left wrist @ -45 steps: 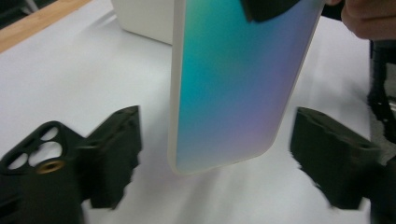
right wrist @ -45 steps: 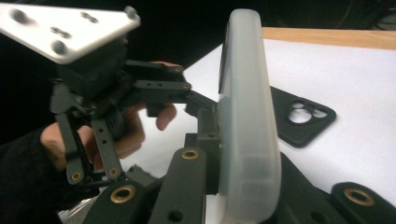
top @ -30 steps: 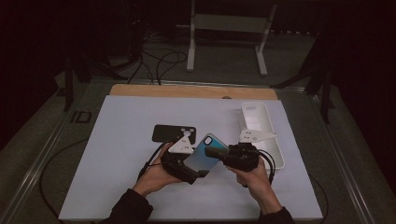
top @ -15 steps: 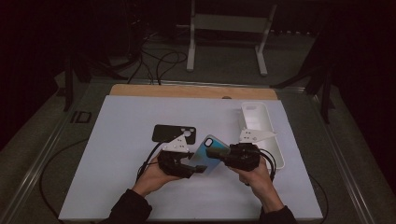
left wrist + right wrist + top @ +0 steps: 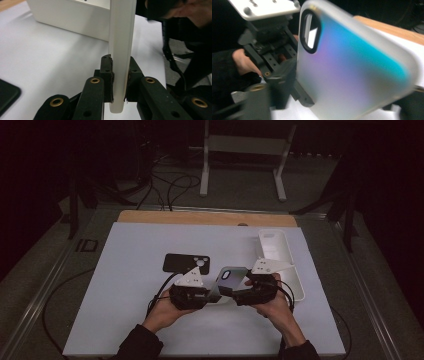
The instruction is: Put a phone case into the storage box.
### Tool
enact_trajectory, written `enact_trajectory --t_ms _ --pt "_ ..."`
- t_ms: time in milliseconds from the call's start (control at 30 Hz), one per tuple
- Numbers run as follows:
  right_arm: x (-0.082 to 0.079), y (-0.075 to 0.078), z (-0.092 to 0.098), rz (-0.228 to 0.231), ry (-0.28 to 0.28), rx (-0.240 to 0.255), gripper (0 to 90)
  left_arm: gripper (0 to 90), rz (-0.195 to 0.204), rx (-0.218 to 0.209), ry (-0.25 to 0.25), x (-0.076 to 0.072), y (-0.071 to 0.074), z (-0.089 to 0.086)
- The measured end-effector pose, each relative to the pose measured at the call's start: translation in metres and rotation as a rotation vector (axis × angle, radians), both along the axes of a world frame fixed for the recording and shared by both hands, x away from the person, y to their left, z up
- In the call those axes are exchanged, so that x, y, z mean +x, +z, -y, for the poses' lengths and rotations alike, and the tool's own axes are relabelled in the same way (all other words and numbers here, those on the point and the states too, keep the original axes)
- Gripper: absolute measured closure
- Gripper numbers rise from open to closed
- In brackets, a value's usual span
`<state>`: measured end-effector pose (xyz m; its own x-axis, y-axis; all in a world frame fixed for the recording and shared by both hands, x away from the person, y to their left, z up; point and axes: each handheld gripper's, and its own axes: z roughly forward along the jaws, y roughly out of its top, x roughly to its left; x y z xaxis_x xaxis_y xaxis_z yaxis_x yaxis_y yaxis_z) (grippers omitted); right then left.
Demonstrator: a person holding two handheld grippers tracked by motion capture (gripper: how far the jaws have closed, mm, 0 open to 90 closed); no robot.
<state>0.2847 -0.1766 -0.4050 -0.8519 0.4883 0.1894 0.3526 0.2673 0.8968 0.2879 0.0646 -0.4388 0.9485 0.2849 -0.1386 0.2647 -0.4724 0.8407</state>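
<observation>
The frosted, iridescent blue-to-purple phone case (image 5: 231, 279) hangs in the air between the two hands, just above the white tabletop (image 5: 125, 285) and close to the person's edge of it. It has just been passed across. The left tool (image 5: 120, 75) has just been closing and now pinches one long edge of the case, both pads (image 5: 109, 75) pressed flat against the thin wall. The right tool (image 5: 240, 296) has just been opening; its jaws look wide and I judge it no longer grips, though the right gripper view is blurred and the case fills most of it.

The main risk is that single edge grip. The case is thin, flexible plastic held near one end, so its free length can sag or swing, and a quick turn of the wrist could let it slide out between the pads. If the right tool pulls back along the case rather than clear of it, a jaw could catch the camera cut-out (image 5: 309, 31) and tug the case loose.

A drop would land it on the tabletop near the black phone case (image 5: 186, 263) lying flat, or against the long white plastic tray (image 5: 295, 280) just beside the right hand (image 5: 272, 302), which already holds a white phone case (image 5: 272, 242).
</observation>
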Motion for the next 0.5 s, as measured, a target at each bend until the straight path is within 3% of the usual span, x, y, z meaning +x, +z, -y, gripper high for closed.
enact_trajectory --t_ms 100,300,500 --pt "0.0008 -0.0005 -0.0009 -0.003 -0.04 -0.012 15.1 80.9 0.012 -0.006 0.043 0.0012 0.0012 -0.003" --pt "0.0014 0.0014 0.0047 -0.009 -0.111 0.006 13.8 80.9 0.018 -0.007 0.124 0.0029 -0.0014 -0.0083" --pt "0.0007 0.0053 0.0063 -0.011 -0.156 0.023 14.0 81.0 0.02 -0.007 0.16 0.0031 -0.0028 -0.0069"
